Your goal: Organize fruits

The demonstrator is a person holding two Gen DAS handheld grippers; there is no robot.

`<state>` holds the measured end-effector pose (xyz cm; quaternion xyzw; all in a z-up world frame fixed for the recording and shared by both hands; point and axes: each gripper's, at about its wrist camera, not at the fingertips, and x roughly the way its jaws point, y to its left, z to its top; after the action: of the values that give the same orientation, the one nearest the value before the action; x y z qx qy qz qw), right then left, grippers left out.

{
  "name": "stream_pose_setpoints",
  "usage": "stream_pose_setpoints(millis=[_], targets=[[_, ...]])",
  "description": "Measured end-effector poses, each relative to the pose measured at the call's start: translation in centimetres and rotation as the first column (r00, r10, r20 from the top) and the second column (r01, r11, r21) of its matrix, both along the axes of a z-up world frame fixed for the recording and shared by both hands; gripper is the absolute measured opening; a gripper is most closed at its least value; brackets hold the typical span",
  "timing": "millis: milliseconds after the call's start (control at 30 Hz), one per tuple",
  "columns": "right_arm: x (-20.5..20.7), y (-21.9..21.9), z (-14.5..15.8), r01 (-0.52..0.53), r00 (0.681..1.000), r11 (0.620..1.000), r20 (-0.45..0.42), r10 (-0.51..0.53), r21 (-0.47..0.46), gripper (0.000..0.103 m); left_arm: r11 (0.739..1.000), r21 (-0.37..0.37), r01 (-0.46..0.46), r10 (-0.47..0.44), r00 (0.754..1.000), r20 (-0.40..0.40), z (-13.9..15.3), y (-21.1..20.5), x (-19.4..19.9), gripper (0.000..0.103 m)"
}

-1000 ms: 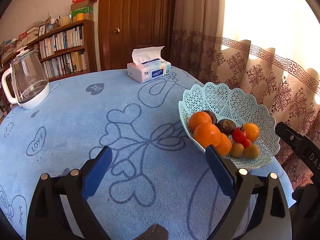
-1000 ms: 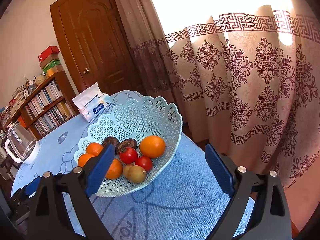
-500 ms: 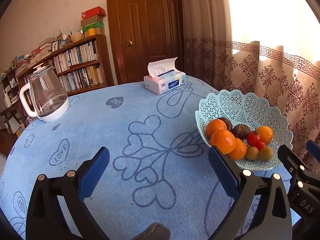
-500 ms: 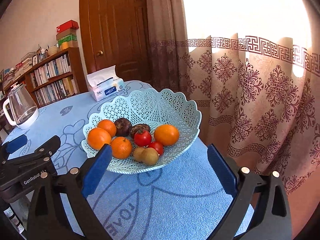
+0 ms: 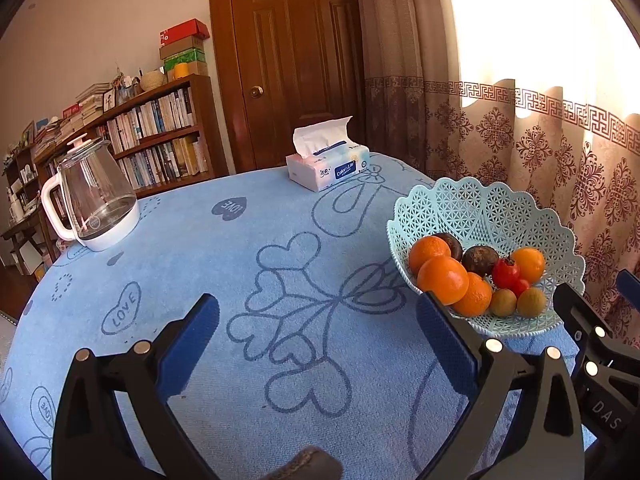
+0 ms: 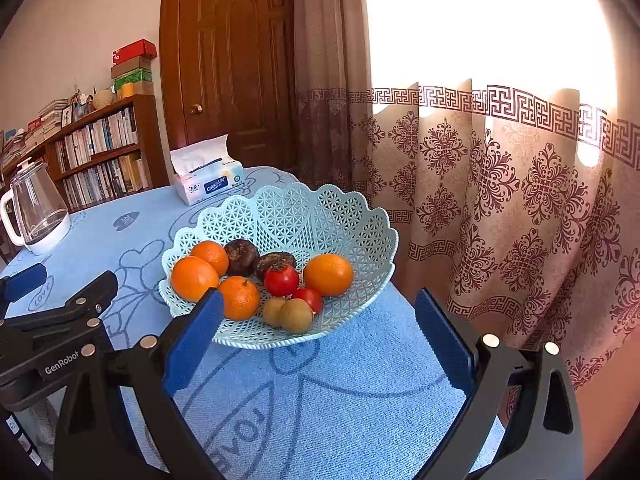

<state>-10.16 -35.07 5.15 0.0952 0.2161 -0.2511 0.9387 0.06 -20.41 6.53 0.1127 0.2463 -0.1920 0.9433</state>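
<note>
A pale blue lattice basket [image 6: 304,208] stands near the table's right edge, also in the left wrist view [image 5: 480,200]. It holds several oranges [image 6: 194,278], two red tomatoes [image 6: 281,279], two dark wrinkled fruits [image 6: 241,256] and two small brown-green fruits [image 6: 295,316]. My right gripper [image 6: 318,294] is open just in front of the basket, its left fingertip overlapping the near rim in the picture, with nothing between its fingers. My left gripper [image 5: 316,300] is open over bare cloth to the left of the basket, and it is empty.
The round table wears a blue cloth [image 5: 280,208] with heart drawings. A tissue box [image 5: 328,168] sits at the far side and a glass kettle [image 5: 96,200] at the far left. Patterned curtains [image 6: 520,200] hang close behind the basket's edge of the table.
Both wrist views have rolled toward level. The basket has shifted left in the right wrist view and right in the left wrist view. The fruit lies as before.
</note>
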Motion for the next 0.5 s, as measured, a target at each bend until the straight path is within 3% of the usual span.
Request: stream_pose_setpoints(millis=[500], targets=[[-0.29, 0.46, 0.21, 0.012, 1.000, 0.999, 0.014, -0.012, -0.033, 0.097, 1.000, 0.015, 0.008, -0.008, 1.000, 0.009, -0.20, -0.22, -0.16, 0.098]])
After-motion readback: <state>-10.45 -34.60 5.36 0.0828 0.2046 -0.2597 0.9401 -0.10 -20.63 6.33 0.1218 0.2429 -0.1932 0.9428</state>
